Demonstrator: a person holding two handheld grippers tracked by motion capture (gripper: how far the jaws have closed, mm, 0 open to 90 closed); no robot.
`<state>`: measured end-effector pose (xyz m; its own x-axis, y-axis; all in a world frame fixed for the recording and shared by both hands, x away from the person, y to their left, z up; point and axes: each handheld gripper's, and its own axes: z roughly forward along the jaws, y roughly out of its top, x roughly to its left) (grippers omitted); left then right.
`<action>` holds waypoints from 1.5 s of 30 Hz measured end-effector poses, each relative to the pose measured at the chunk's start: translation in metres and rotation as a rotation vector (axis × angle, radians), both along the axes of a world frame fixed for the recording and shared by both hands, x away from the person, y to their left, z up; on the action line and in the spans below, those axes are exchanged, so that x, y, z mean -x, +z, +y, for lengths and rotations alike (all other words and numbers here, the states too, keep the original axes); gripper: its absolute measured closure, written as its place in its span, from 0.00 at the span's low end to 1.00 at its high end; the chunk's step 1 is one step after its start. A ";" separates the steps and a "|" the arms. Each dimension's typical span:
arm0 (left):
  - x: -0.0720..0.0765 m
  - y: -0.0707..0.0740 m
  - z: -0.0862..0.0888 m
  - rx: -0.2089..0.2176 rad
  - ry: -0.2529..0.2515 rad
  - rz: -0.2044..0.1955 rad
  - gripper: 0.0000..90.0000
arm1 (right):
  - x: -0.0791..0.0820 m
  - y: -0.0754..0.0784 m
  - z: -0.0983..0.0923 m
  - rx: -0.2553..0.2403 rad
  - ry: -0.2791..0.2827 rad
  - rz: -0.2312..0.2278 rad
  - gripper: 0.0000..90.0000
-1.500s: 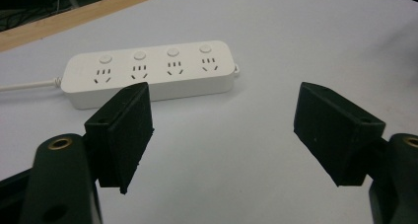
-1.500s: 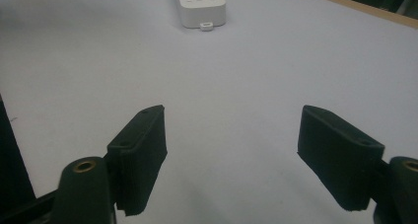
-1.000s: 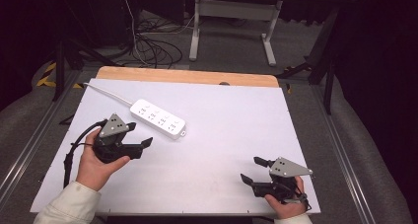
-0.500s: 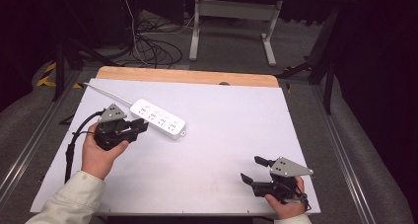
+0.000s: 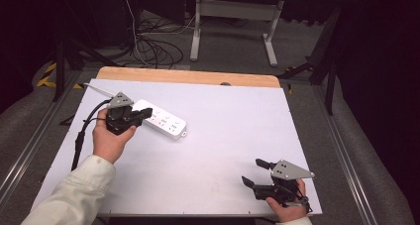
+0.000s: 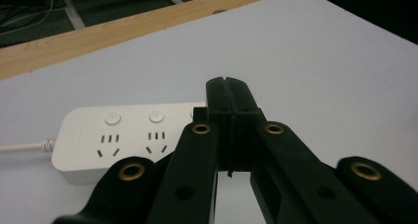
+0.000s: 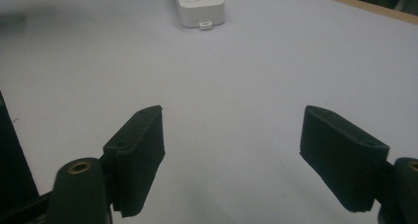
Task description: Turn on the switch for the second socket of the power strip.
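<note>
- One white power strip [image 5: 159, 119] lies flat on the white table [image 5: 223, 136], at about 10 o'clock from the middle. It is long, with round buttons and small plug holes in a row.
- One white cord [image 5: 99, 88] runs from its far end.
- The left gripper [image 5: 143, 114] is over the strip's left end. Its fingers [image 6: 228, 105] have just closed, pressed together with nothing between them.
- The right gripper [image 5: 257, 172] is at 5 o'clock, well apart, with fingers [image 7: 140, 150] spread wide and holding nothing.
</note>
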<state>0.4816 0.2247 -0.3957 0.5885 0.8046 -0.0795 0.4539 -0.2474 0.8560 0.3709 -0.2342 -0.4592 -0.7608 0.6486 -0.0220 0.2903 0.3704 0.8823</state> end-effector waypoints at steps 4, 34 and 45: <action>-0.008 0.000 -0.004 -0.017 -0.001 -0.010 1.00 | 0.000 0.000 0.000 0.002 0.000 0.002 0.28; -0.068 -0.041 -0.014 -0.052 0.105 0.031 1.00 | 0.001 0.000 -0.001 -0.006 0.017 -0.002 0.28; -0.077 -0.057 -0.014 -0.077 0.101 0.060 1.00 | 0.000 0.000 -0.001 -0.006 0.019 0.002 0.28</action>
<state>0.5590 0.2111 -0.4524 0.5000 0.8647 -0.0472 0.5293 -0.2620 0.8069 0.3706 -0.2356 -0.4597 -0.7730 0.6342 -0.0167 0.2851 0.3708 0.8839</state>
